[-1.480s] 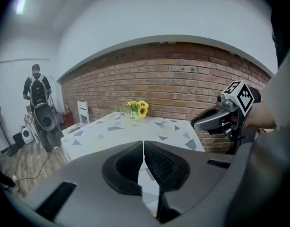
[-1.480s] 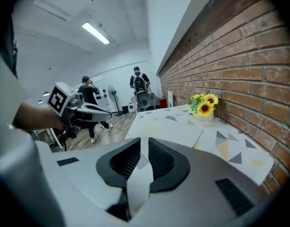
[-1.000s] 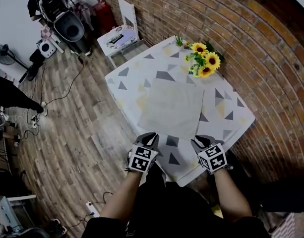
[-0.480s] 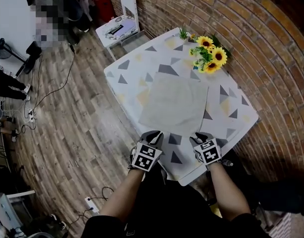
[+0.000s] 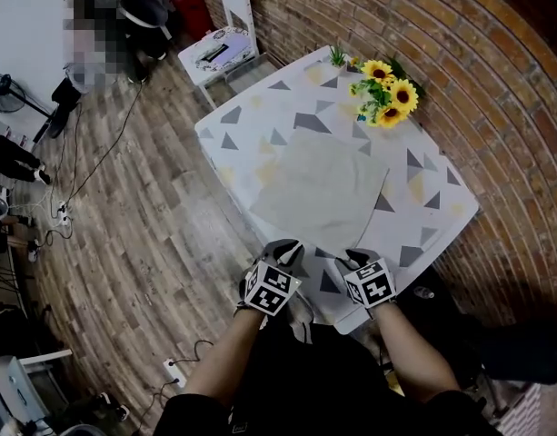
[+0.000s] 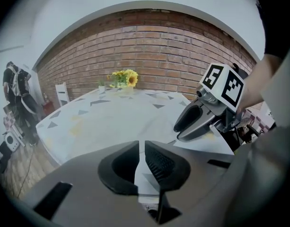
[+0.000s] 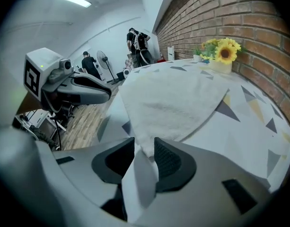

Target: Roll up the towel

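A pale grey towel (image 5: 319, 189) lies flat and unrolled on the table (image 5: 423, 230), which has a white cloth with grey and yellow triangles. My right gripper (image 5: 349, 258) is at the towel's near right corner. In the right gripper view its jaws (image 7: 145, 144) stand apart, with the towel's corner (image 7: 145, 145) lying loose between them. My left gripper (image 5: 285, 245) hovers at the near left edge, shut with nothing in it (image 6: 141, 144). Each gripper shows in the other's view: the right gripper (image 6: 197, 122) and the left gripper (image 7: 85, 90).
A bunch of sunflowers (image 5: 387, 98) stands at the table's far side against the brick wall. A white chair (image 5: 225, 39) sits beyond the far left corner. Cables trail over the wooden floor (image 5: 124, 207) on the left, and people stand further back (image 7: 137, 40).
My right gripper has come down and inward to the towel's near corner. The left gripper has barely moved. The towel lies as before.
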A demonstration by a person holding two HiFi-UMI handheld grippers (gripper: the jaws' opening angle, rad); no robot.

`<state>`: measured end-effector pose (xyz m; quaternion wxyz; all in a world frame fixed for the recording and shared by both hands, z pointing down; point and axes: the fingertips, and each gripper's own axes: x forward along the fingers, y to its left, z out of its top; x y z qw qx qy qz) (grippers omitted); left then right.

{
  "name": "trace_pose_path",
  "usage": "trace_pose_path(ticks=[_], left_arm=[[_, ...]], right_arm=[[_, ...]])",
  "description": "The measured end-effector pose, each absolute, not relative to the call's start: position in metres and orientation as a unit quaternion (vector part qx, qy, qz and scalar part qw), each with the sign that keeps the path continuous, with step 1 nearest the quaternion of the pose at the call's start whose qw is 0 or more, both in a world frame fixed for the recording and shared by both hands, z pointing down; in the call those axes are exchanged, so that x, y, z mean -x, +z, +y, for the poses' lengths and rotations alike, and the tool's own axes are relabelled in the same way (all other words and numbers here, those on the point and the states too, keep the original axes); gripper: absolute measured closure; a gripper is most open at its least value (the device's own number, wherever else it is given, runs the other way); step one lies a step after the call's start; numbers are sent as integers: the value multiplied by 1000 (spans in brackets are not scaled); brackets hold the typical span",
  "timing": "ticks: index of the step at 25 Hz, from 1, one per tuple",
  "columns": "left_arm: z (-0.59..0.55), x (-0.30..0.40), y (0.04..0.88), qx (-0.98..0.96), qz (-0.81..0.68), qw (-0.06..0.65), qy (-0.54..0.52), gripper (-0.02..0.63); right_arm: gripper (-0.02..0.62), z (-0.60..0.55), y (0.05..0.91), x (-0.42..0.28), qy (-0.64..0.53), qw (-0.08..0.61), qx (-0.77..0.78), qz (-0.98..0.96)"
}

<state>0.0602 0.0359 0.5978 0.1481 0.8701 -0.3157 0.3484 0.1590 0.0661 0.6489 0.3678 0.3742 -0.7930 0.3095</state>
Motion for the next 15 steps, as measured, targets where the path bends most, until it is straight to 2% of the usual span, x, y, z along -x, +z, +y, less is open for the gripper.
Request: trace_pose_path(ticks=[10, 15], left_arm=[[58, -5, 614, -884, -275, 153, 345, 574], [67, 25, 612, -892, -260, 154, 337, 574]], right_arm=[[445, 96, 648, -70, 303, 383, -361, -794], [430, 105, 643, -43, 249, 410, -365, -798]])
